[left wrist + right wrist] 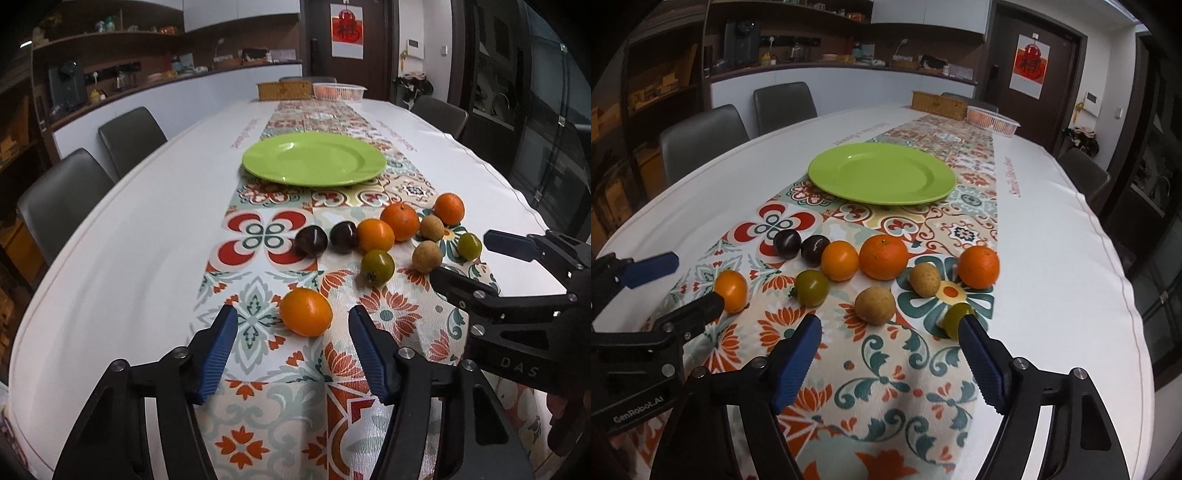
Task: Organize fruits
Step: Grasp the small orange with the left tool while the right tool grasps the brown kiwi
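A long table (110, 229) in a dim kitchen-dining room carries a white cloth and a tiled runner, with a green plate (314, 158) at mid-table, bare.

From the left wrist, the left gripper (291, 325) stands released, its blue pads either side of a small orange fruit (306, 311) at the near end of the scatter — not pressing it. Beyond lie two dark plums (311, 240), more oranges (400, 216), a green tomato (377, 266) and brown fruits (427, 256). The right gripper (469, 258) enters from the right.

From the right wrist, the right gripper (890, 325) is likewise unclenched, nothing gripped. A brown fruit (875, 305) sits just beyond its gap; a second green tomato (955, 319) is half hidden behind the right pad. The plate (881, 173) lies farther off.

These fruits look light, round and apt to roll; the tomatoes and plums probably bruise. Best taken across the widest middle, gently — enough to stop slipping.
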